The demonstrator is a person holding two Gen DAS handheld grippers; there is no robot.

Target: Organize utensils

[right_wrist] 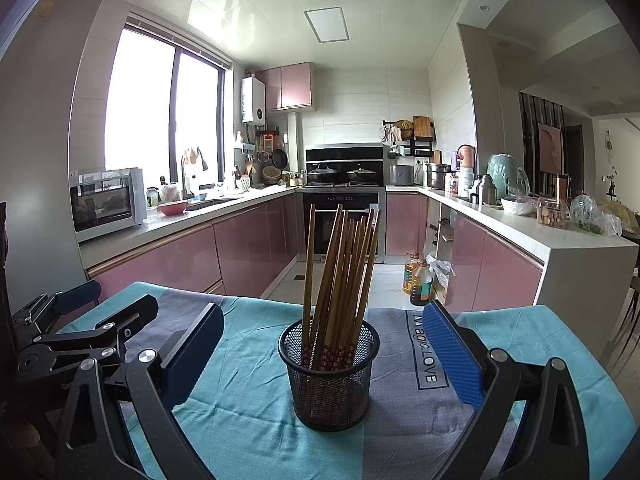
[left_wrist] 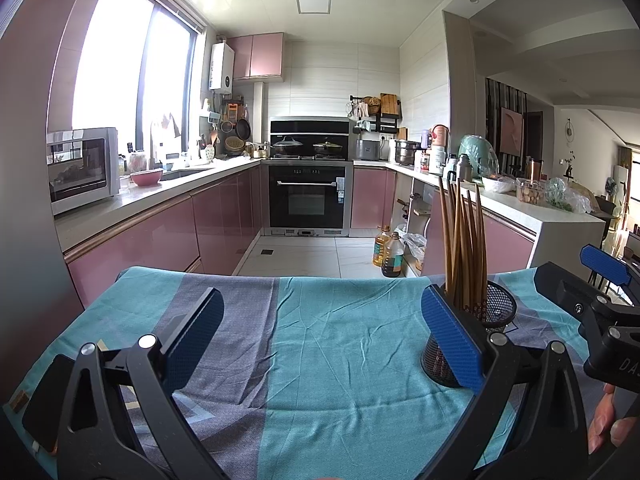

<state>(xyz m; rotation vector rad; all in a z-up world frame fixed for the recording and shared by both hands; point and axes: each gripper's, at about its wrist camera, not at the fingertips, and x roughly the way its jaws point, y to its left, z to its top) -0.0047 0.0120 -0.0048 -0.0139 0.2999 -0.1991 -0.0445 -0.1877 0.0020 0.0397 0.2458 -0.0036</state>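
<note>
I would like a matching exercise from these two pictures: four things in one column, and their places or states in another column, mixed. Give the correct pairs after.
Things:
1. chopsticks
2. mesh holder
3. left tool
4. pink bowl

Places or states:
A. on the counter beside the microwave
B. open, holding nothing
C. upright on the tablecloth, between the right tool's fingers
D. standing bundled in the black mesh

Pairs: 1-D, 2-C, 3-B, 4-A
</note>
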